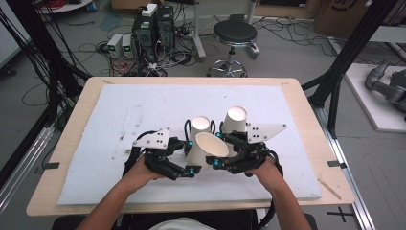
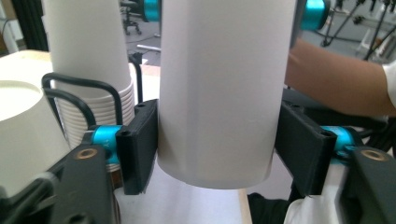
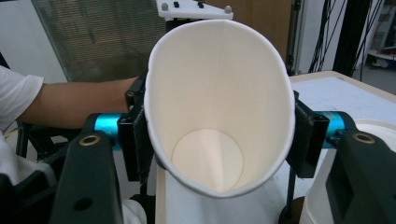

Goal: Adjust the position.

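Centrally, paper cup (image 1: 207, 149) (tilted), clamped between both tools' jaws

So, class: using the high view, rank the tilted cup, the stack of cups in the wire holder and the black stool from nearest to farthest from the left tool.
1. Tilted cup: between the jaws of the left tool.
2. Stack of cups: just behind, mid-table.
3. Black stool: on the floor beyond the table.

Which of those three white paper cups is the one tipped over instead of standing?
The nearest paper cup, held tilted between both grippers, mouth open toward the right; the two cups behind it stand mouth down.
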Demonstrator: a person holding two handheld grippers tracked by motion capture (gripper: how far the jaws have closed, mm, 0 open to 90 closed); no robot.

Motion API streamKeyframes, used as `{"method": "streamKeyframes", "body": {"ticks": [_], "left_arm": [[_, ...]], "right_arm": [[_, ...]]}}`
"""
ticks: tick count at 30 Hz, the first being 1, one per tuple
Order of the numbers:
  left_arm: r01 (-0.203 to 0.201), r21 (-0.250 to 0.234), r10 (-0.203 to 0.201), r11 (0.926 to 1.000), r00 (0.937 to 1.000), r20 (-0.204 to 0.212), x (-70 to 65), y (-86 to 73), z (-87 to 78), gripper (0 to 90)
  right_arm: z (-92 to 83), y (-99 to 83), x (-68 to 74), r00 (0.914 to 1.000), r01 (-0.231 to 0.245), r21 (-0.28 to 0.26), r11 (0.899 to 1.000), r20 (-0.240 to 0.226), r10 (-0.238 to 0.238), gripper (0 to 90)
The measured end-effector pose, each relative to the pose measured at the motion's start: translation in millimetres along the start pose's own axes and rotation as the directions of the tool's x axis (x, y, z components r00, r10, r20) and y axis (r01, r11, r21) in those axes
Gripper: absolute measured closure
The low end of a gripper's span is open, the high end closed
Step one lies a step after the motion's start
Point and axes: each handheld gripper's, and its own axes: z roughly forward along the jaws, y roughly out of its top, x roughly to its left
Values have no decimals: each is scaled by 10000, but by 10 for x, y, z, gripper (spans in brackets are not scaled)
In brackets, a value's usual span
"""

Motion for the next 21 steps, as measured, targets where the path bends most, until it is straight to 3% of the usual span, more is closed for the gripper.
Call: {"method": "streamKeyframes", "body": {"ticks": [4, 10, 16, 19, 21], "left_arm": [[-131, 178, 129, 9998, 9999, 91, -18, -7, 41, 363], [-89, -20, 89, 10000, 9999, 84, -17, 2, 16, 361], [36, 172, -38, 9998, 9999, 97, -19, -4, 37, 353], [264, 91, -264, 9996, 9997, 6, -13, -1, 33, 291], [10, 152, -12, 9999, 9999, 135, -23, -2, 31, 356]], "right_arm": [[26, 4, 15, 9999, -82, -34, 10000, -135, 81, 355], [46, -9, 27, 9999, -129, -374, 9992, 81, 132, 286], [57, 2, 26, 9998, -86, -94, 9999, -161, 85, 370], [57, 10, 28, 10000, 2, 183, 9998, -85, -1, 378], [61, 9, 32, 10000, -27, 228, 9997, -87, 29, 386]]}}
